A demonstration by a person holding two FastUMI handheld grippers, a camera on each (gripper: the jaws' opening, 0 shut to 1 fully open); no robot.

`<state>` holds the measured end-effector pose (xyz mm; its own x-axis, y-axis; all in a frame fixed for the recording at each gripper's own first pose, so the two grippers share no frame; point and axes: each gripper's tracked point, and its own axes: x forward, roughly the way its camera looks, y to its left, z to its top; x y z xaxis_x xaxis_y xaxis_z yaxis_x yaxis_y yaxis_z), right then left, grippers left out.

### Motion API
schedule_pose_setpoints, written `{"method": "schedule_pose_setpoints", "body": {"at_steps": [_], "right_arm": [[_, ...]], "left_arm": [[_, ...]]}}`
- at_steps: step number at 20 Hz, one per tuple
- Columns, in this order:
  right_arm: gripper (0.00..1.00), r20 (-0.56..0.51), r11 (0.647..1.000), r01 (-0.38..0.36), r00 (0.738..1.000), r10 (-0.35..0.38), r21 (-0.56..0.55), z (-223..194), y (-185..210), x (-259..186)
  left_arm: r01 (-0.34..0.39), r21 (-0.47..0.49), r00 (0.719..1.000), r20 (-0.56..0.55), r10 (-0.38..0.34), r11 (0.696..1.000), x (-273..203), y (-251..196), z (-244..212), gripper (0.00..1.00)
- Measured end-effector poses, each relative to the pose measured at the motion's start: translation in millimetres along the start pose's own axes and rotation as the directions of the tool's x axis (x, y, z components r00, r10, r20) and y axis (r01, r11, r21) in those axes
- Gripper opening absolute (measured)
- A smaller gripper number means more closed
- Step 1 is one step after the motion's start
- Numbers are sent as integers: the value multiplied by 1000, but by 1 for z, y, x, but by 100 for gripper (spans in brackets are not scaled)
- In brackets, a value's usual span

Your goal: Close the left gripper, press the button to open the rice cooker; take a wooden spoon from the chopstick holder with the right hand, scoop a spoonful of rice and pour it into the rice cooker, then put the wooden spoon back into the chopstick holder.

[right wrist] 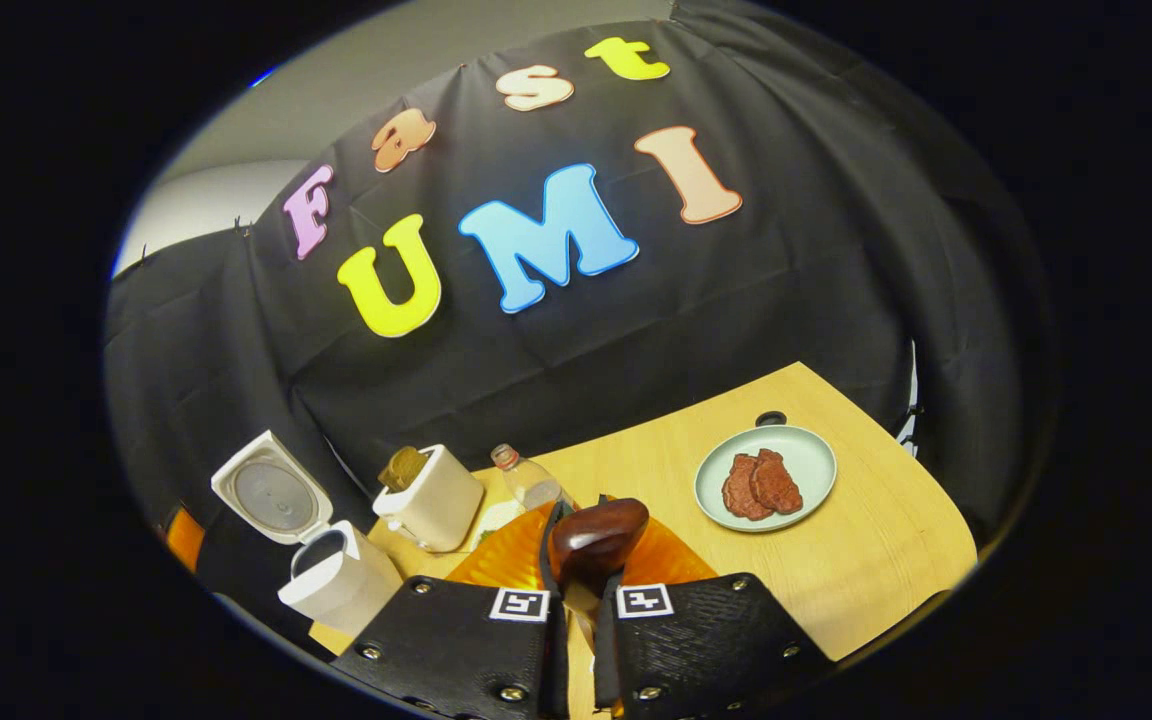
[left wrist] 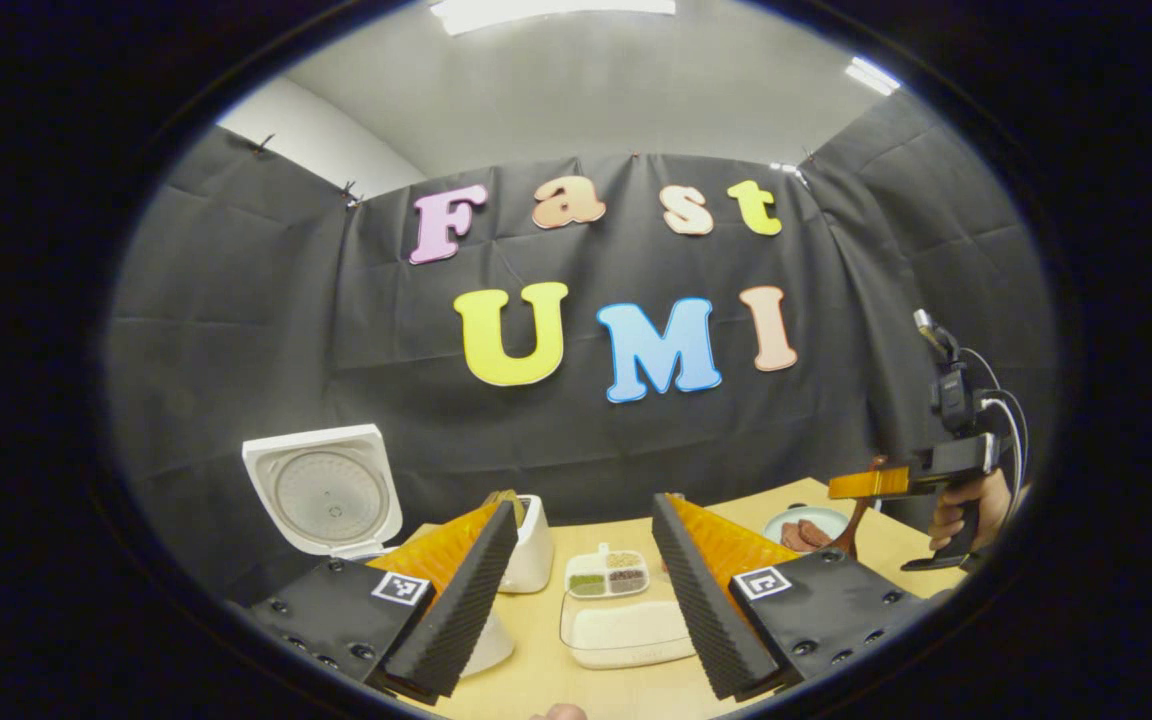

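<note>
The white rice cooker (left wrist: 321, 490) stands at the table's back left with its lid up; it also shows as the rice cooker (right wrist: 336, 585) in the right gripper view. My left gripper (left wrist: 581, 600) is open and holds nothing, above a white tray of rice (left wrist: 626, 632). The white chopstick holder (left wrist: 533, 545) stands just behind my left finger. My right gripper (right wrist: 581, 600) is shut on a dark wooden spoon (right wrist: 596, 540), whose bowl points forward. Farther right, a hand holds that right gripper (left wrist: 851, 487) above the table with the wooden spoon (left wrist: 852, 530) hanging down.
A small divided box of grains (left wrist: 607, 573) sits behind the rice tray. A pale plate with meat pieces (right wrist: 766, 480) lies at the right of the wooden table (right wrist: 886, 540). A clear bottle (right wrist: 526, 480) stands beside the chopstick holder (right wrist: 436, 500).
</note>
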<state>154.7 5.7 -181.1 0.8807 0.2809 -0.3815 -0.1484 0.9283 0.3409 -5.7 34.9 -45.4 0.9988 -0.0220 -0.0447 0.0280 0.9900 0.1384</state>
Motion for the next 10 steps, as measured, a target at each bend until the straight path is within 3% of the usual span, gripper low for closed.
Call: {"method": "schedule_pose_setpoints", "body": {"at_steps": [4,9,10], "right_arm": [[10,-35,1000,4,999,-4,14,-16,-11,13],[10,-98,998,23,995,-17,58,-47,-20,28],[10,-109,999,26,994,-21,45,-54,-23,31]], "left_arm": [[-27,-30,1000,3,27,999,-10,3,15,95],[-107,45,993,-36,109,993,0,16,-5,92],[-117,51,992,-29,119,992,2,16,-6,95]]}}
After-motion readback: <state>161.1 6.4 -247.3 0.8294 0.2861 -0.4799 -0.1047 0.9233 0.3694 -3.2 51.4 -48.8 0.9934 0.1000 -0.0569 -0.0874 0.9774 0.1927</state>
